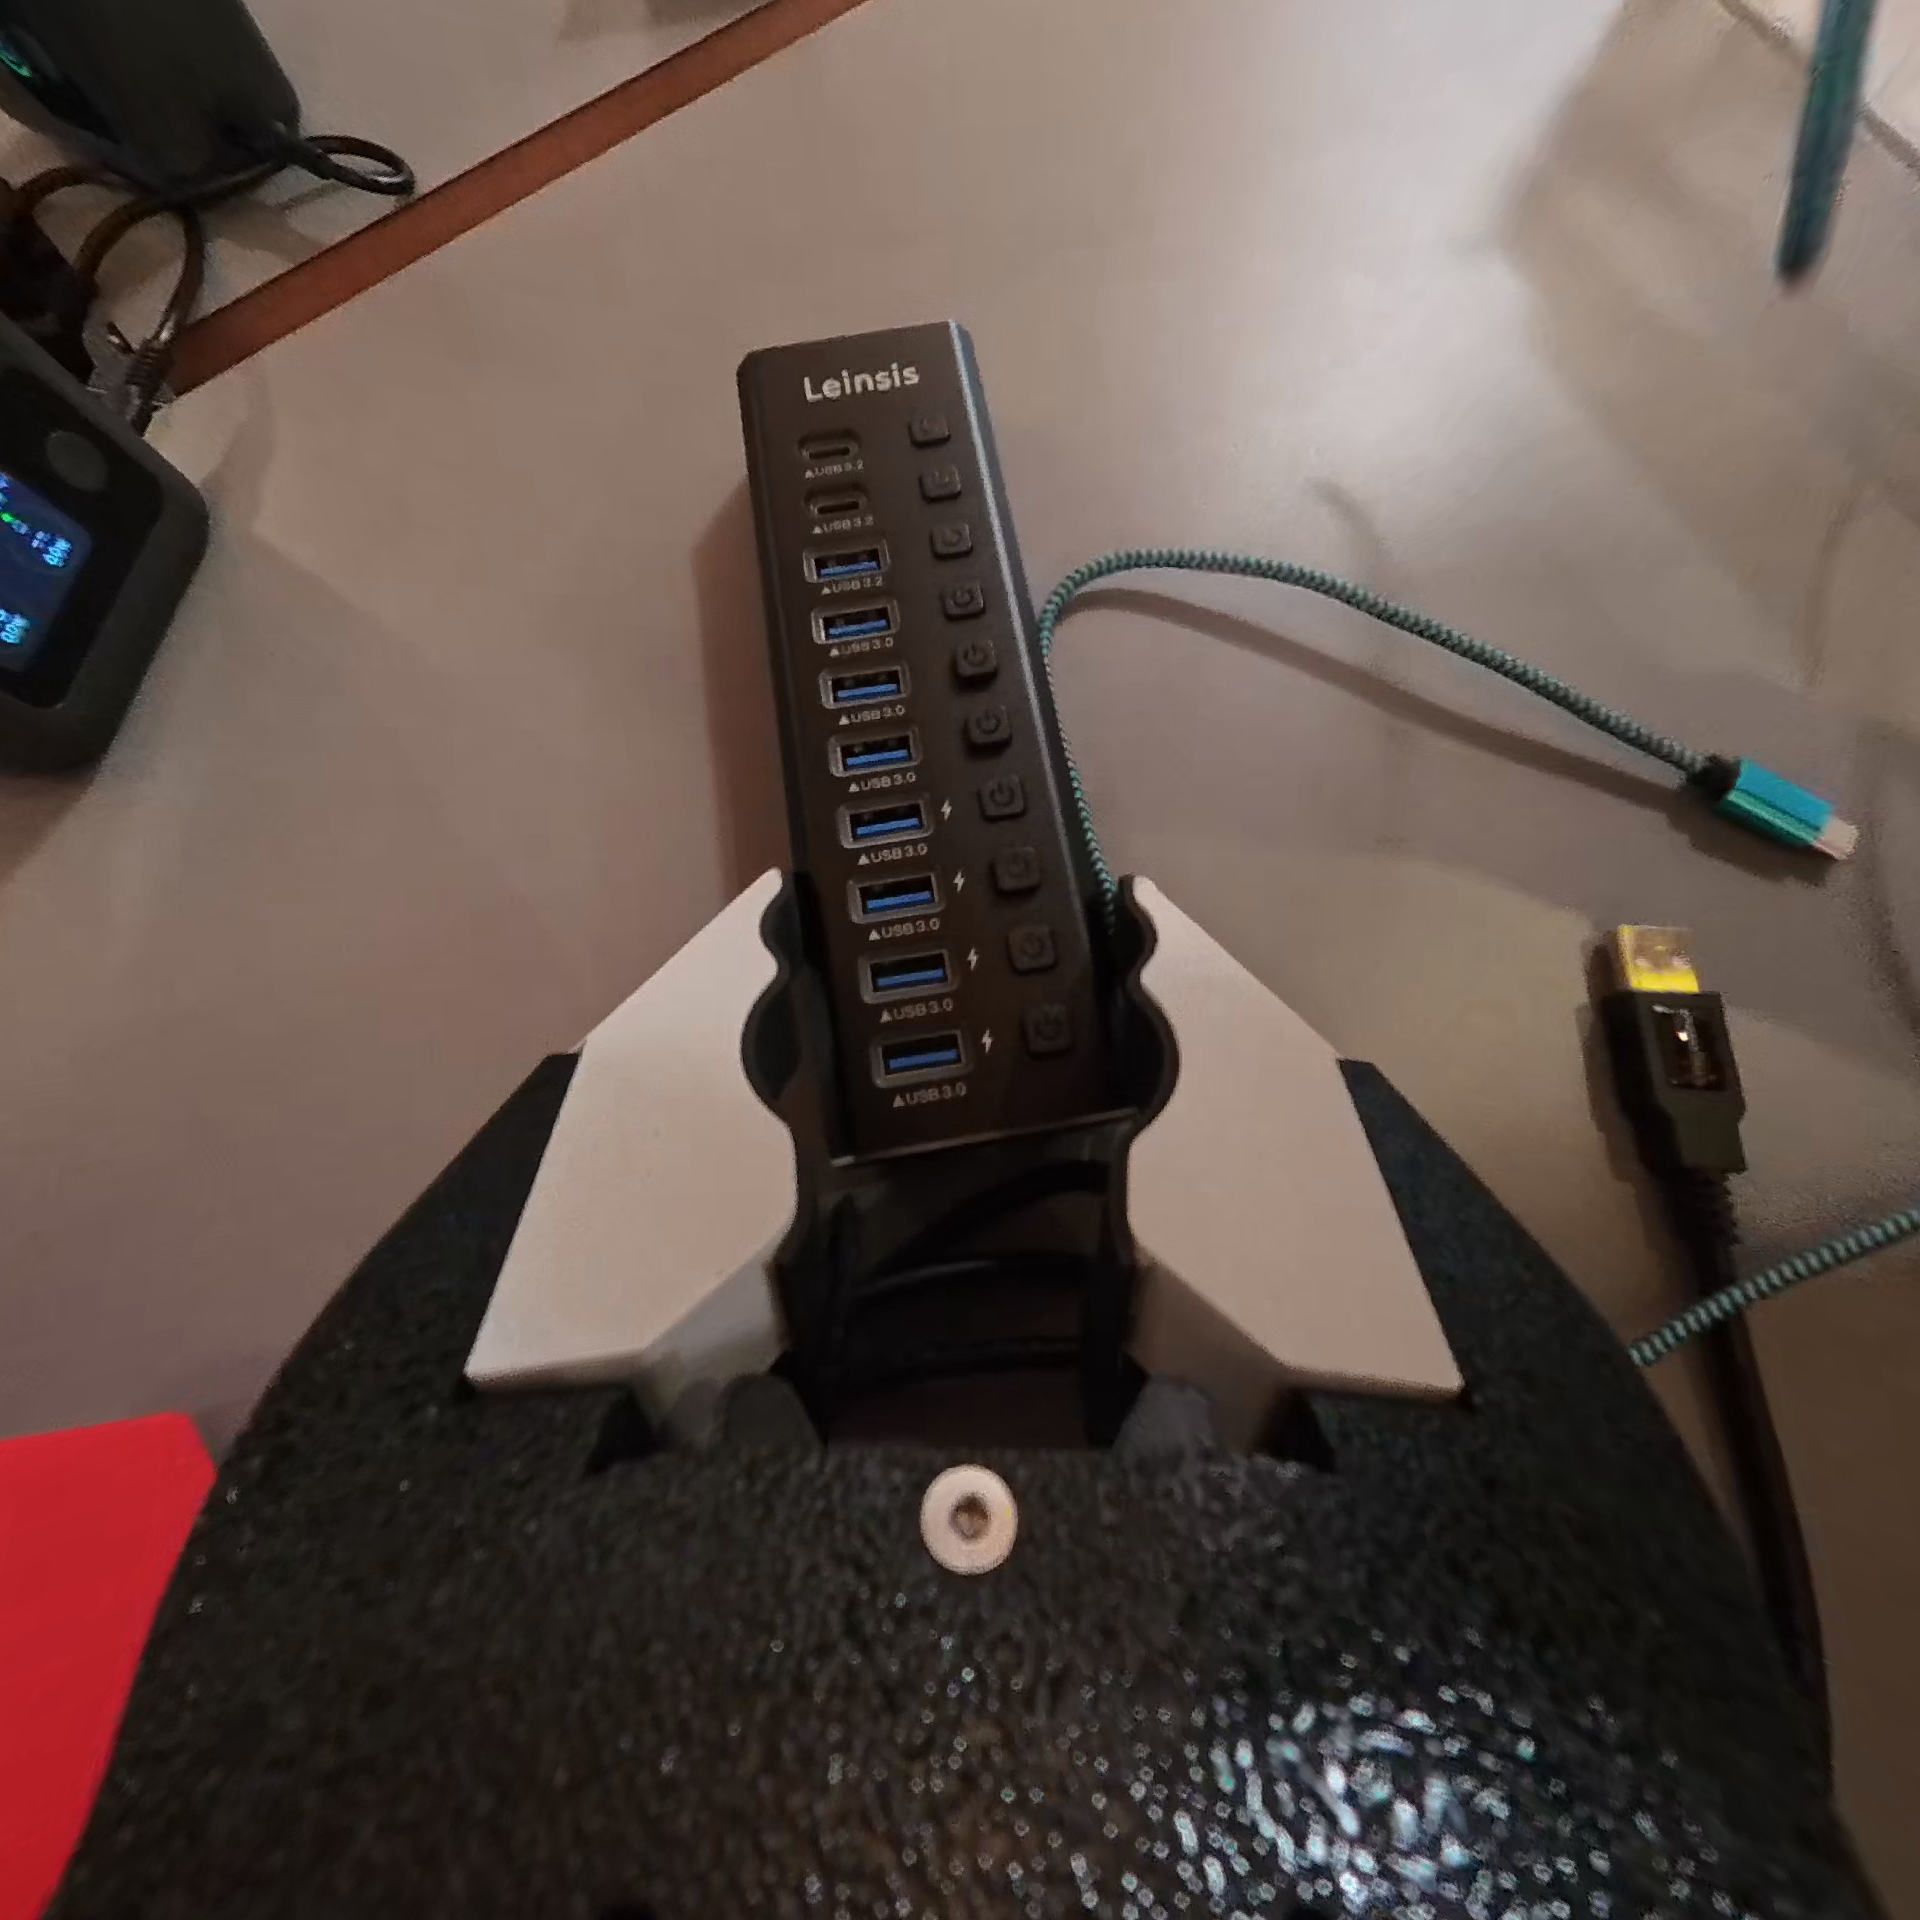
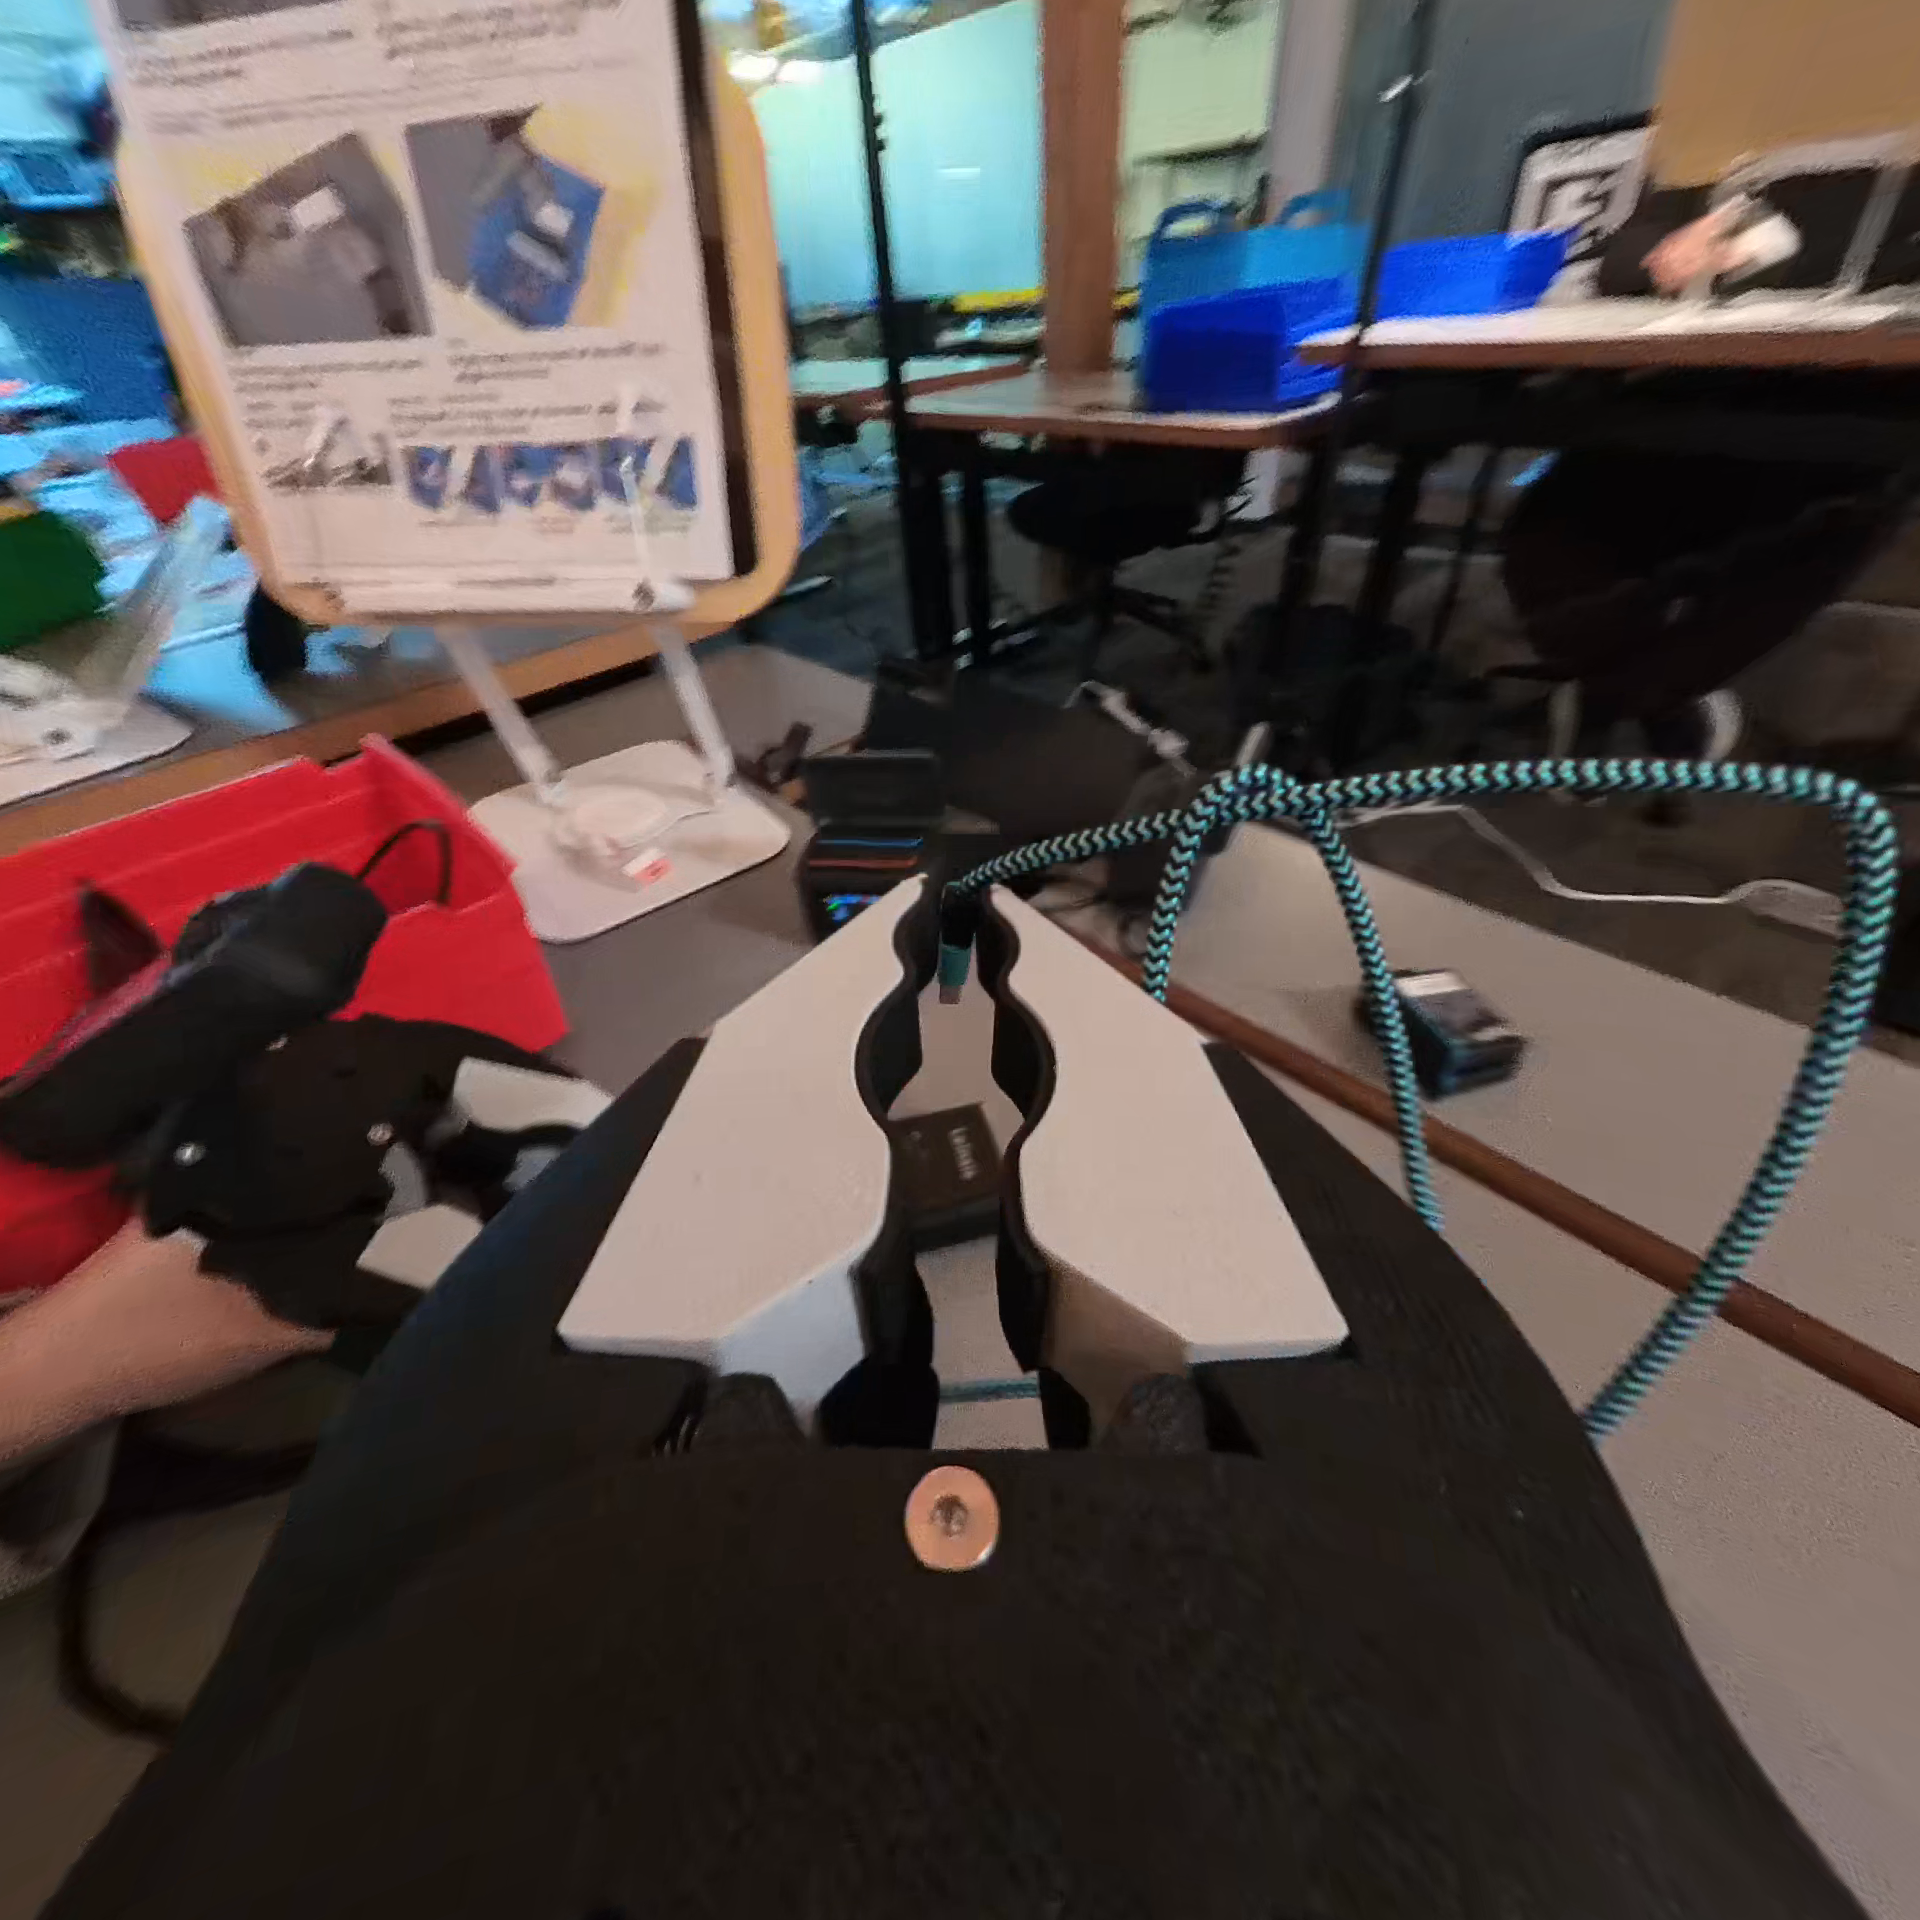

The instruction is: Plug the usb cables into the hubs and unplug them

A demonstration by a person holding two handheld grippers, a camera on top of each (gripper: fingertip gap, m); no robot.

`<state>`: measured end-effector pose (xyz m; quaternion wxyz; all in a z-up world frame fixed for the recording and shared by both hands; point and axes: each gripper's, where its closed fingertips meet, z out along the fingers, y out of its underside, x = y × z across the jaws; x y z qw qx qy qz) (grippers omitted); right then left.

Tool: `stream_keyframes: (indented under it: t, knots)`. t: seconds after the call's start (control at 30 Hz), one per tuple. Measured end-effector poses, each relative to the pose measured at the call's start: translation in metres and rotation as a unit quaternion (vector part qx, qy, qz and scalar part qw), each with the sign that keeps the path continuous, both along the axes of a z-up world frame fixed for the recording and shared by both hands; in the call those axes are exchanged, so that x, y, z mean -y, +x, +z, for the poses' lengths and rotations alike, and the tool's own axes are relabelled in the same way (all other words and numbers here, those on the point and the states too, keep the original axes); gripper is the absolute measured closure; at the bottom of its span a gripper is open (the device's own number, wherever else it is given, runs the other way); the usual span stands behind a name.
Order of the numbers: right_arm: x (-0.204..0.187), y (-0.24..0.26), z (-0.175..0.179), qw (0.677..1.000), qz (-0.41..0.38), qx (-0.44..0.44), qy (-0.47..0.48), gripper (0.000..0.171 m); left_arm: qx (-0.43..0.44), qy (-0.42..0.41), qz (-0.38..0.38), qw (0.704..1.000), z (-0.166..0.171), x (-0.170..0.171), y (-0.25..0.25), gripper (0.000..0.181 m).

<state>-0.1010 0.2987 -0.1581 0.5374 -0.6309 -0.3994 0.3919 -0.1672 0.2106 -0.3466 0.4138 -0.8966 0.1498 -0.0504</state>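
Note:
A long black USB hub (image 1: 894, 665) with a row of blue ports and buttons lies on the grey table. My left gripper (image 1: 956, 914) is shut on its near end, one finger on each long side. My right gripper (image 2: 954, 914) is shut on the teal plug (image 2: 954, 951) of a teal-and-black braided cable (image 2: 1558, 774), held above the table with the plug pointing down. The hub (image 2: 951, 1164) shows below, between the right fingers. A second teal plug (image 1: 1777, 805) and a black USB-A plug with a yellow tip (image 1: 1662, 1029) lie right of the hub. The left gripper (image 2: 260, 1039) shows at the left.
A red bin (image 2: 260, 883) stands left of the hub. A dark device with a lit screen (image 1: 62, 592) sits at the far left. A paper sheet on a white stand (image 2: 447, 312) rises behind. A brown table edge (image 1: 468, 197) runs past the hub's far end. Tip to tip, the grippers are about 20 centimeters apart. To the long black USB hub (image 1: 894, 665): left tips about 4 centimeters, right tips about 20 centimeters.

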Motion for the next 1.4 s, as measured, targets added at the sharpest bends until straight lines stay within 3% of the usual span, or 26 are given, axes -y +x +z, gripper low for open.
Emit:
stream_keyframes:
  t: [0.03, 0.1, 0.13, 0.2, 0.27, 0.4, 0.5, 0.57, 0.67, 0.83, 1.0, 1.17, 1.23, 1.27, 1.33, 1.4]
  knots:
    - [0.005, -0.008, -0.008, 1.0, 0.027, 0.01, -0.005, 0.167, -0.008, 0.018, 0.006, 1.0, 0.005, -0.002, -0.001, 0.118]
    - [0.024, -0.021, -0.023, 0.994, 0.104, 0.027, -0.019, 0.167, -0.028, 0.097, 0.007, 0.995, 0.035, -0.006, 0.001, 0.113]
    - [0.039, -0.027, -0.028, 0.987, 0.157, 0.028, -0.031, 0.167, -0.017, 0.153, -0.01, 0.988, 0.057, -0.007, 0.01, 0.119]
    - [0.072, -0.034, -0.031, 0.963, 0.264, 0.02, -0.054, 0.167, 0.047, 0.262, -0.061, 0.962, 0.103, 0.002, 0.035, 0.13]
    - [0.093, -0.037, -0.037, 0.943, 0.323, 0.027, -0.068, 0.167, 0.112, 0.309, -0.1, 0.939, 0.127, 0.013, 0.05, 0.142]
    - [0.114, -0.04, -0.044, 0.922, 0.376, 0.039, -0.079, 0.167, 0.153, 0.297, -0.102, 0.937, 0.123, 0.013, 0.048, 0.168]
    - [0.116, -0.043, -0.044, 0.92, 0.379, 0.037, -0.092, 0.167, 0.172, 0.297, -0.097, 0.934, 0.122, 0.012, 0.046, 0.173]
    - [0.111, -0.05, -0.042, 0.925, 0.354, 0.025, -0.138, 0.165, 0.113, 0.325, -0.064, 0.937, 0.124, 0.008, 0.034, 0.174]
    - [0.101, -0.066, -0.05, 0.926, 0.27, 0.015, -0.263, 0.155, -0.1, 0.338, 0.03, 0.935, 0.118, 0.002, -0.001, 0.178]
    - [0.11, -0.078, -0.064, 0.891, 0.247, -0.01, -0.381, 0.153, -0.439, 0.32, 0.072, 0.836, 0.117, 0.003, -0.018, 0.18]
    - [0.107, -0.079, -0.062, 0.873, 0.252, -0.043, -0.416, 0.157, -0.537, 0.314, 0.072, 0.78, 0.122, 0.005, -0.021, 0.18]
    - [0.104, -0.082, -0.06, 0.866, 0.255, -0.072, -0.424, 0.163, -0.564, 0.313, 0.072, 0.761, 0.125, 0.008, -0.023, 0.179]
    - [0.102, -0.082, -0.061, 0.873, 0.253, -0.07, -0.41, 0.163, -0.533, 0.318, 0.066, 0.781, 0.123, 0.006, -0.022, 0.179]
    - [0.1, -0.081, -0.063, 0.883, 0.245, -0.065, -0.396, 0.165, -0.489, 0.32, 0.062, 0.809, 0.119, 0.004, -0.019, 0.176]
    - [0.083, -0.077, -0.072, 0.921, 0.195, -0.033, -0.335, 0.166, -0.337, 0.271, 0.029, 0.901, 0.095, -0.001, -0.008, 0.149]
    - [0.059, -0.067, -0.084, 0.959, 0.125, 0.028, -0.251, 0.167, -0.19, 0.194, 0.032, 0.962, 0.071, -0.003, -0.005, 0.121]
